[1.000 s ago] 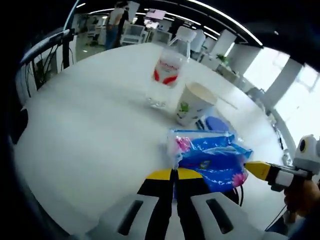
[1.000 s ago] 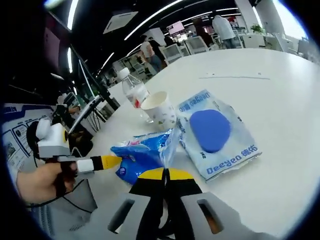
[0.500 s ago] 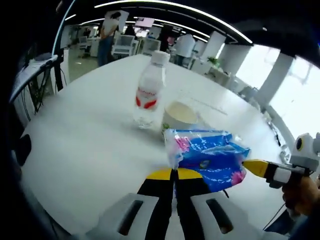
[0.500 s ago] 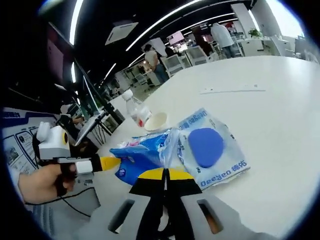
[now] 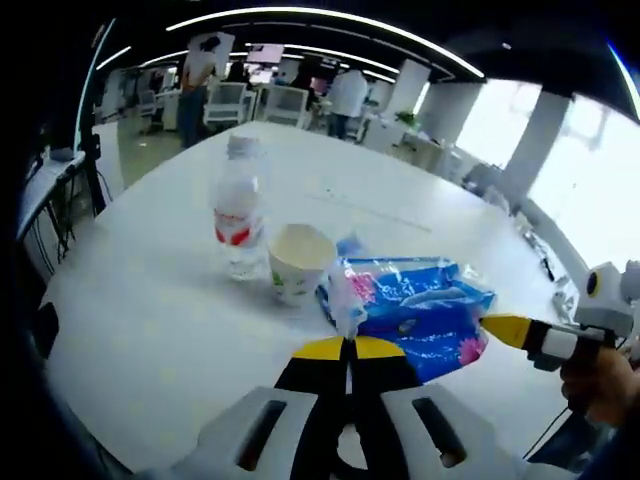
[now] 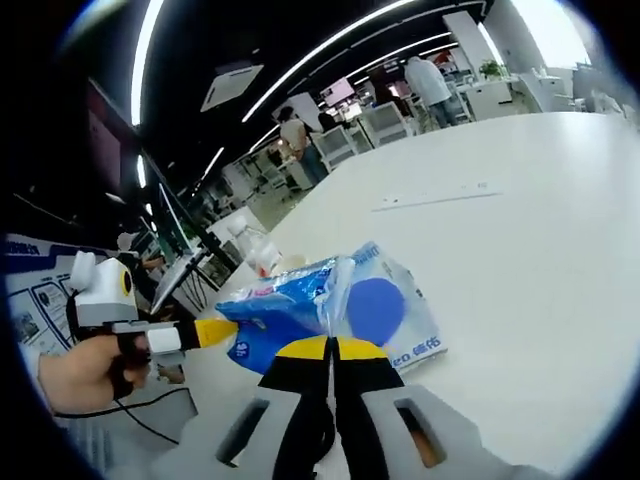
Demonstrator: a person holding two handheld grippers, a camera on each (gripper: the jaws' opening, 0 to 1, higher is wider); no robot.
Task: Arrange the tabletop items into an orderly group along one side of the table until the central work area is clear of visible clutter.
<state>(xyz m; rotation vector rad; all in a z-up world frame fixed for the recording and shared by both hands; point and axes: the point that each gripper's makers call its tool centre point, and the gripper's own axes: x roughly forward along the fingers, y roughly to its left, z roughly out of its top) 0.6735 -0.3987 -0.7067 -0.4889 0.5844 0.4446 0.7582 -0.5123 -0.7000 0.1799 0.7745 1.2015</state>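
Observation:
A blue tissue packet [image 5: 415, 310] hangs above the white table [image 5: 150, 300], stretched between both grippers. My left gripper [image 5: 348, 345] is shut on its near left corner. My right gripper [image 5: 512, 331] comes in from the right, pinching the other end. In the right gripper view, the right gripper [image 6: 330, 348] is shut on the blue tissue packet [image 6: 280, 305], and the left gripper [image 6: 215, 331] holds its far end. Below lie a clear packet with a blue round pad [image 6: 385, 310], a paper cup [image 5: 298, 260] and a water bottle [image 5: 240, 215], both upright.
A thin paper strip [image 5: 370, 210] lies farther out on the table [image 6: 520, 230]. People and office chairs [image 5: 225, 100] stand beyond the far edge. A black cable [image 6: 150, 425] hangs by the near edge, under a hand [image 6: 85, 370].
Both grippers have risen with the blue packet still held between them. The bottle, cup and clear packet now sit lower and farther below; they have not moved on the table.

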